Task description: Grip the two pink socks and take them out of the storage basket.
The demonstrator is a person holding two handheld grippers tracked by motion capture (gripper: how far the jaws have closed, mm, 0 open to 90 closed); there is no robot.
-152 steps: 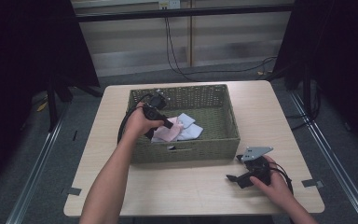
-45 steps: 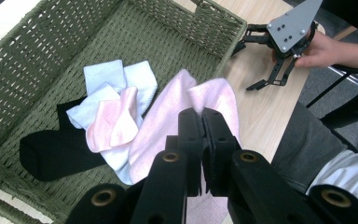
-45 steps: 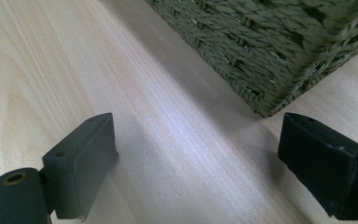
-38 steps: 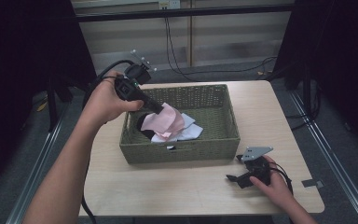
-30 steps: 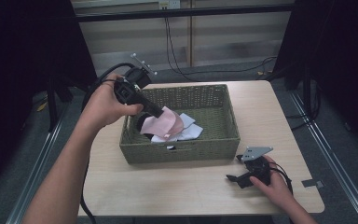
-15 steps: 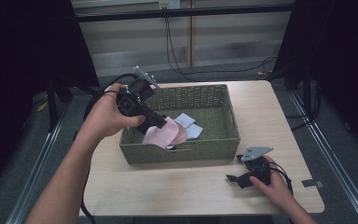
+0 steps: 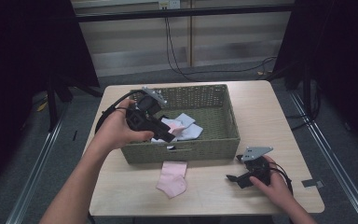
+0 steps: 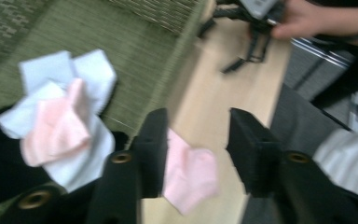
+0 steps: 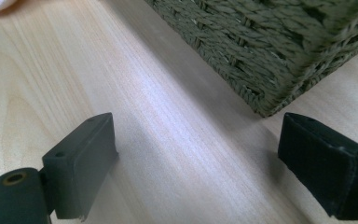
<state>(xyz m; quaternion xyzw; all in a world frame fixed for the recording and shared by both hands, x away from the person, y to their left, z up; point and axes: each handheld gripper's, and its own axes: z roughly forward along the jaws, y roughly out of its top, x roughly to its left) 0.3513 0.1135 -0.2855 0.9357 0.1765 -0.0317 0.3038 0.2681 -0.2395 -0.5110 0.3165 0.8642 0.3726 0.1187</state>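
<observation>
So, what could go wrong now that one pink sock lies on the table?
1. The pink sock lies near the table front edge; a brush of the forearm might push it off.
2. The left tool, open, hangs above the basket rim and may catch the weave when reaching for the socks in the basket.

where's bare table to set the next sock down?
Widest free patch: right of the basket, out to the table edge. A strip left of the basket is also bare. The front is crowded: pink sock in the middle, right gripper open on the wood beside it. The left gripper hangs open over the basket.
</observation>
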